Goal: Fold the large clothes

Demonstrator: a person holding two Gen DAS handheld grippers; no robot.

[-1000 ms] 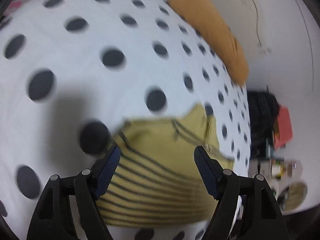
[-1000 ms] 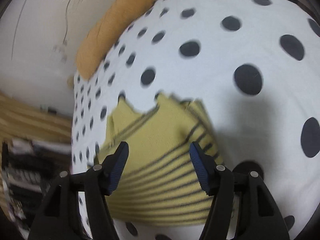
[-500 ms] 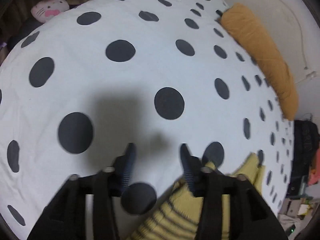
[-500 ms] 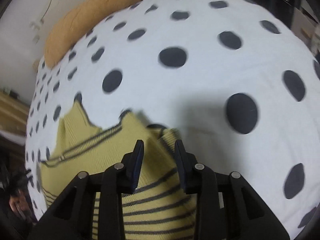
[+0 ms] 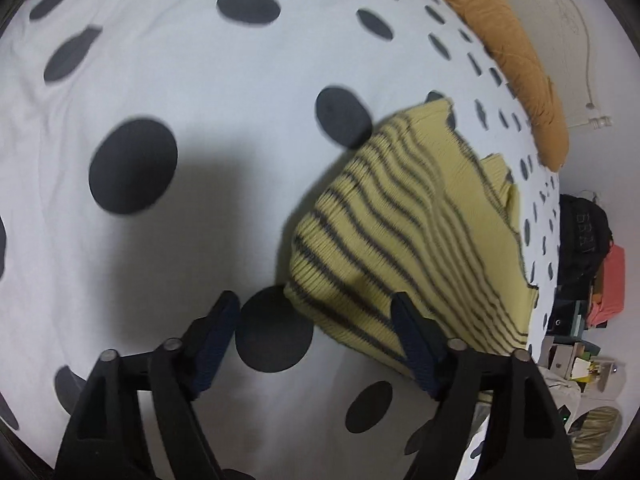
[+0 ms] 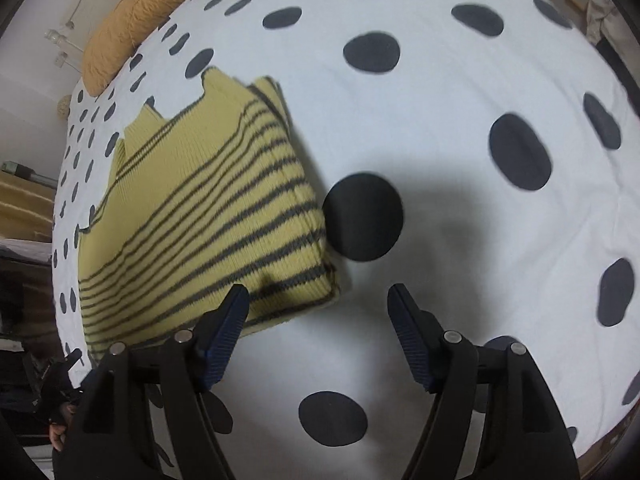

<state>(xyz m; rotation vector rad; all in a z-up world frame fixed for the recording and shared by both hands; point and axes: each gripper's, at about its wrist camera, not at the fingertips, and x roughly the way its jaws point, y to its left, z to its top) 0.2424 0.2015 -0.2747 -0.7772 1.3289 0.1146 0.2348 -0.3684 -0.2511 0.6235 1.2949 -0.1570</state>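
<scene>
A yellow sweater with dark stripes (image 5: 420, 232) lies folded into a thick rectangle on the white bedcover with dark dots (image 5: 200, 80). My left gripper (image 5: 316, 312) hovers over the sweater's near left corner. Its jaws are opening and nothing is pressed between them: only the corner and a dark dot show in the gap. In the right wrist view the sweater (image 6: 208, 200) lies to the left. My right gripper (image 6: 318, 300) is beside its near right corner, jaws opening over bare cover, with its left finger (image 6: 228, 328) over the sweater's edge.
An orange pillow (image 5: 516, 60) lies along the far edge of the bed by the wall, also visible in the right wrist view (image 6: 152, 12). Past the bed's side stand a black bag (image 5: 580, 236) and a red box (image 5: 612, 280) among clutter.
Both grippers narrowed their jaws half a second ago and now stand wide again. Each has shifted off the sweater's middle to a near corner of it.
</scene>
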